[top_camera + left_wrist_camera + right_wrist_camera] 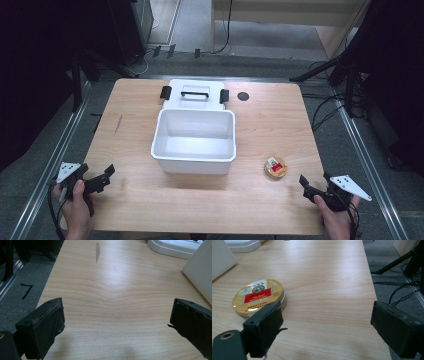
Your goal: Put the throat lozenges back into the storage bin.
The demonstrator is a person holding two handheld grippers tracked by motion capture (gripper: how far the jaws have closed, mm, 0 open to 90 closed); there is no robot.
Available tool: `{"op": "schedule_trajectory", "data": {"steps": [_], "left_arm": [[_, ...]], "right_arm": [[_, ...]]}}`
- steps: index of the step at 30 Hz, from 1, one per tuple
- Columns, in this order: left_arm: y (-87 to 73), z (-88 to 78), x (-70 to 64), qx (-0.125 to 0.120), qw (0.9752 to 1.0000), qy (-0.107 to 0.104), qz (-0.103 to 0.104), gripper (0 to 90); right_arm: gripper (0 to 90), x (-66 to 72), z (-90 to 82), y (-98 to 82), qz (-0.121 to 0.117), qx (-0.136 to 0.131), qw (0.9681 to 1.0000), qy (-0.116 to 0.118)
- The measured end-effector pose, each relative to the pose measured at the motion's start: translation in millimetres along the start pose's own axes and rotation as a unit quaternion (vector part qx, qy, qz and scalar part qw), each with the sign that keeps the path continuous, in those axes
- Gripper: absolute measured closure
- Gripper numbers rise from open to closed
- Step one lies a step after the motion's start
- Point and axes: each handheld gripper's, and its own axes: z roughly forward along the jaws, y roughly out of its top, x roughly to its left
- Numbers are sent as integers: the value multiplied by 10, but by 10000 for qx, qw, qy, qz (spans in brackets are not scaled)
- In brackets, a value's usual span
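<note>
While the white box [194, 141] sits open in the middle of the table [135, 200] with its lid [195, 93] lying behind it, a small round tin [275, 167] rests to its right. The left gripper [106, 176] and right gripper [309, 189] both have their jaws wide apart, holding nothing.

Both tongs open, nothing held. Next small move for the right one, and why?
Probably shift the right tongs toward the round candy tin so it sits between the jaws. They're open and empty, but the tin lies off beside one jaw, not centred. It's the only loose item beside the open white box, so that seems the likely pick.
</note>
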Motion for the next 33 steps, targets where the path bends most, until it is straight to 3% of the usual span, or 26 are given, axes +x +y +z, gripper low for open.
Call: {"op": "schedule_trajectory", "data": {"steps": [10,16,20,24,26,27,28,29,30,33], "left_arm": [[1,2,-1,4,10000,19,-4,0],[2,8,-11,16,10000,28,8,0],[2,6,-8,17,10000,15,31,0],[2,7,-9,27,10000,9,22,0],[2,7,-8,23,10000,8,12,0],[1,7,-5,19,10000,-2,2,0],[2,7,-3,21,10000,-4,-4,0],[2,6,0,31,10000,-9,-6,0],[3,6,2,40,10000,-11,-11,0],[4,6,3,43,10000,-1,4,0]], "right_arm": [[139,31,18,5,-124,119,9998,-42],[173,49,58,16,-216,471,9986,-66],[189,63,74,100,-24,719,9973,115],[198,116,76,224,-190,975,9949,185],[199,149,100,268,-366,1237,9913,264],[192,205,149,308,-732,1748,9817,190],[192,205,149,308,-732,1748,9817,190],[190,255,178,338,-1004,2040,9738,104],[190,255,178,338,-1004,2040,9738,104],[188,322,213,400,-1127,2372,9647,193]]}}
